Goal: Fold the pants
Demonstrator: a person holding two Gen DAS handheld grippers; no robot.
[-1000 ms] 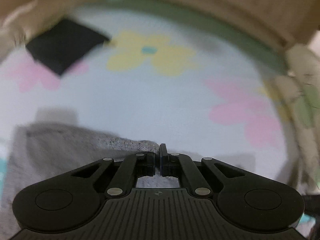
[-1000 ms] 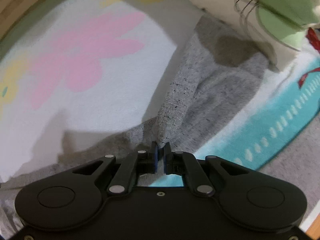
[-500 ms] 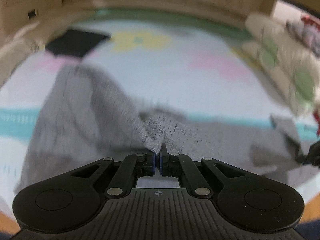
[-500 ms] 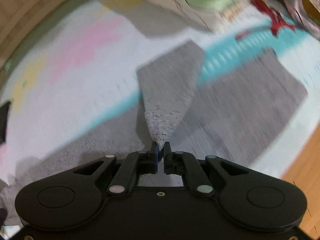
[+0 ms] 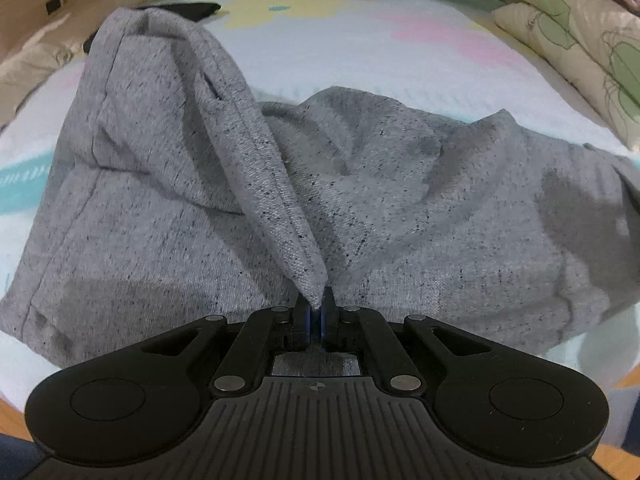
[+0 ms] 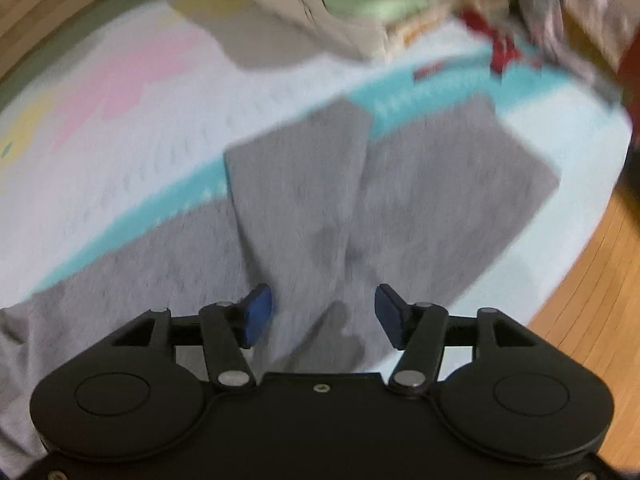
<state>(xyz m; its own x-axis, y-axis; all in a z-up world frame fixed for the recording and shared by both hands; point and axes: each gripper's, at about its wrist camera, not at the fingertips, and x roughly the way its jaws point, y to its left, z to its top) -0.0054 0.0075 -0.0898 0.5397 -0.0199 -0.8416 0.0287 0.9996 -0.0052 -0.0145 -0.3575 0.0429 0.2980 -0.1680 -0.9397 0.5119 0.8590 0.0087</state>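
Half a second ago the right gripper (image 6: pixel 323 312) pinched a peak of the grey pants (image 5: pixel 360 200); now its blue-padded fingers (image 6: pixel 256 314) stand wide apart with nothing between them, and the cloth has dropped flat below. The left gripper (image 5: pixel 316 312) keeps its jaws pressed together on a pointed tip of the fabric, as before, and the pants now fill most of its view where earlier they were smeared by motion.

The pants are a heathered grey knit flecked with black, soft and rumpled. From the left gripper a narrow hemmed ridge rises away to the far left, ending in a broad fold; the rest lies in loose creases across the near part of a pale quilted mat (image 5: pixel 360 52) printed with pink and yellow flowers and a teal band. In the right view two flat grey panels spread out far of the fingers, over the teal stripe.

A cream pillow with green leaf prints (image 5: pixel 580 40) is cut off at the far right. A black object (image 5: pixel 192 10) is mostly hidden behind the raised fold. The right view is blurred, so the clutter at its far edge cannot be made out
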